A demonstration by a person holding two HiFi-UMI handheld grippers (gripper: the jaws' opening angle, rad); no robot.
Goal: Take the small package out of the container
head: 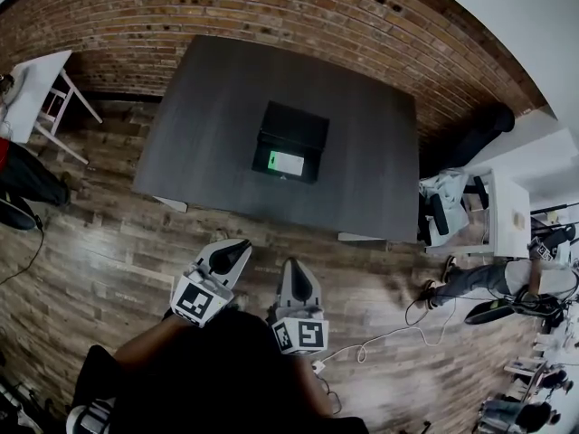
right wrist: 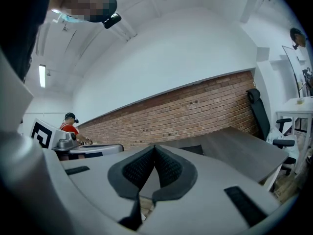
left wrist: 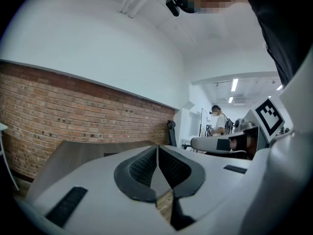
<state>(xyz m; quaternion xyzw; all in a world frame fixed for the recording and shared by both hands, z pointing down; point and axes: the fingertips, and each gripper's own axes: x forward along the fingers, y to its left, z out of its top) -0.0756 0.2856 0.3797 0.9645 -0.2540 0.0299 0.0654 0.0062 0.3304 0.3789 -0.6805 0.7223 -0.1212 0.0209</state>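
- Left gripper point(head: 241, 244) and right gripper point(head: 291, 266), both shut and empty, hover short of the table point(head: 208, 125).
- Green-and-white package point(head: 286, 163) lies in the black container point(head: 294, 123), mid-table.
- It looks light and flat; pinching one edge seems best.

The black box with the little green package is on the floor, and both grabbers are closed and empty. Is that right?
Not quite. The black box with the little green package inside sits on the dark table, not on the floor; the head view shows it. The rest holds: the left gripper and the right gripper are both closed and empty.
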